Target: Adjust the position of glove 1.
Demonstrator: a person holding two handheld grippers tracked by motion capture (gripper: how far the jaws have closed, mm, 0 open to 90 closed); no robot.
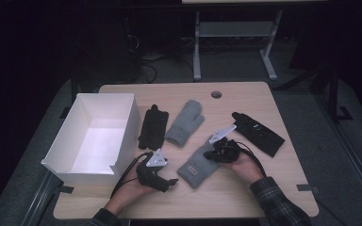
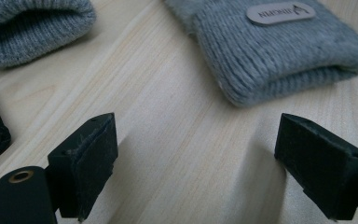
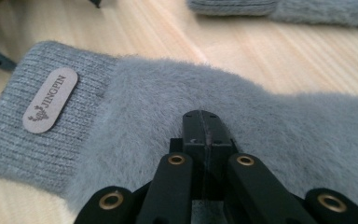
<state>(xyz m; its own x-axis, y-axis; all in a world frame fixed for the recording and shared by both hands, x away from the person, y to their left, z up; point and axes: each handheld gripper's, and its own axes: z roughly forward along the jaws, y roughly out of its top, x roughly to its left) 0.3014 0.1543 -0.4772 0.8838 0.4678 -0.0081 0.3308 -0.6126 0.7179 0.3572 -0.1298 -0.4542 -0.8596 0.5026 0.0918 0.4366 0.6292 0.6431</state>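
A grey fuzzy mitten (image 1: 195, 167) with a ribbed cuff and a small label lies at the table's middle front. My right gripper (image 1: 208, 154) is shut, and its closed tips (image 3: 204, 122) rest over the mitten's (image 3: 135, 102) furry part. I see nothing pinched between the jaws. My left gripper (image 1: 172, 181) sits just left of the cuff, held low over the wood. It is open (image 2: 196, 154), with bare table between the pads and the cuff (image 2: 279, 51) a short way ahead. A second grey mitten (image 1: 185, 122) lies farther back.
A white open box (image 1: 104, 96) stands at the table's left. One black glove (image 1: 153, 127) lies between the box and the far mitten, and another black glove (image 1: 258, 133) lies at the right. Bare wooden table (image 1: 245, 197) runs along the front edge.
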